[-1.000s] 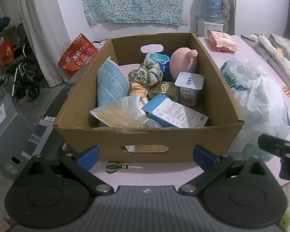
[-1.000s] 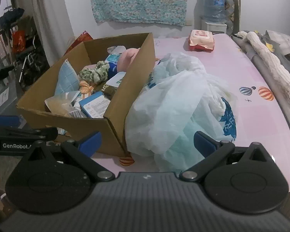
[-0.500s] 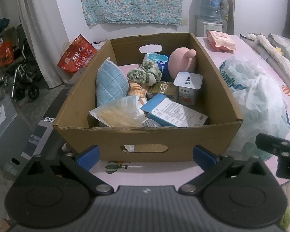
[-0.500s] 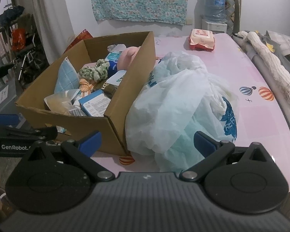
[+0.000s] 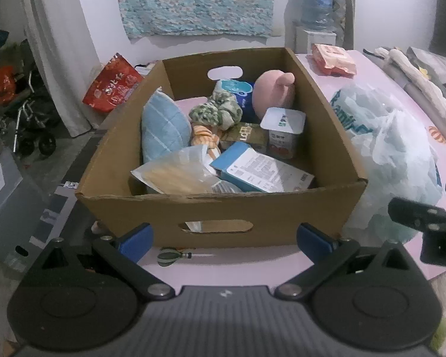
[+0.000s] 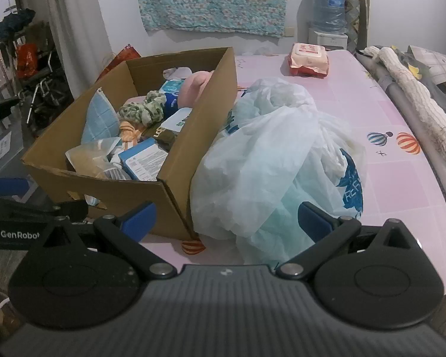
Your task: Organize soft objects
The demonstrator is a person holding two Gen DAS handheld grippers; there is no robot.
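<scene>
A cardboard box [image 5: 223,208] sits at the near left corner of a pink tabletop [image 6: 386,178], its left side at the table's left edge. Inside it, a blue quilted cushion [image 5: 163,128] leans against the left wall, a green scrunchie [image 5: 215,111] lies mid-box with an orange striped cloth [image 5: 203,138] just in front of it, and a pink plush toy [image 5: 272,93] stands toward the far right corner. A yogurt cup [image 5: 282,132], a blue leaflet box [image 5: 261,171] and a clear packet [image 5: 178,172] fill the near part. A white plastic bag [image 6: 276,160] slumps against the box's right wall. A pack of wipes [image 6: 309,59] lies near the table's far edge. The left gripper [image 5: 224,238] hovers before the box's near wall, fingers spread wide and empty. The right gripper [image 6: 226,217] faces the bag and the box's near right corner, fingers likewise wide apart, holding nothing.
</scene>
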